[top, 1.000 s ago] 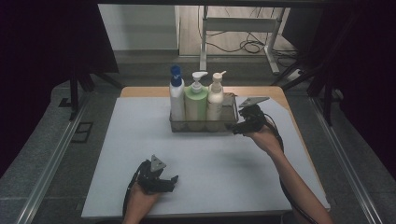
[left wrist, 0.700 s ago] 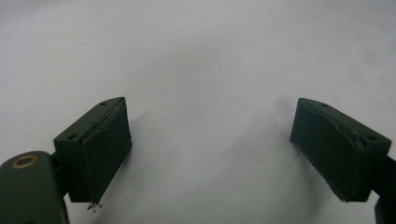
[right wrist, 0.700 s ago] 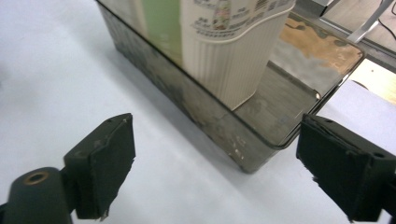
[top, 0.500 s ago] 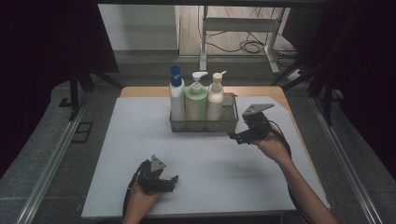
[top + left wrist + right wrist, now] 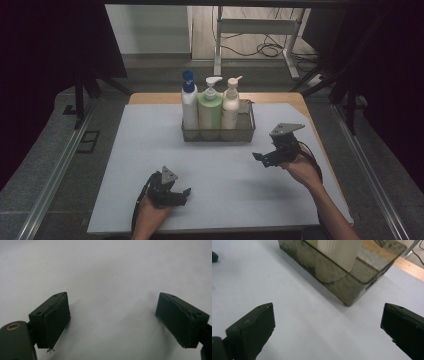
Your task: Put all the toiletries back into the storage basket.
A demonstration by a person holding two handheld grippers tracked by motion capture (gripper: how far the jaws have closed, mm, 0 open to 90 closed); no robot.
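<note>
A fixed high camera looked forward and down on the white-topped bench (image 5: 150, 165). Both gripper cameras skimmed it closely; the right one shared the grey wire basket (image 5: 342, 282) (image 5: 218, 132).

Three bottles (image 5: 210, 107) stand side by side in a basket (image 5: 218, 132) at the worktop's (image 5: 150, 165) far middle. The right tool (image 5: 266, 159) hovers right of the basket; the left tool (image 5: 176, 196) lies near the front edge.

A pale sheet (image 5: 150, 165) covers the wooden desk (image 5: 295, 98) (bare wood shows along the far edge). Beyond it, on the floor (image 5: 165, 62), stands a white metal frame (image 5: 260, 25) with loose black cables (image 5: 260, 49), and dark curtains (image 5: 50, 45) hang at both sides.
</note>
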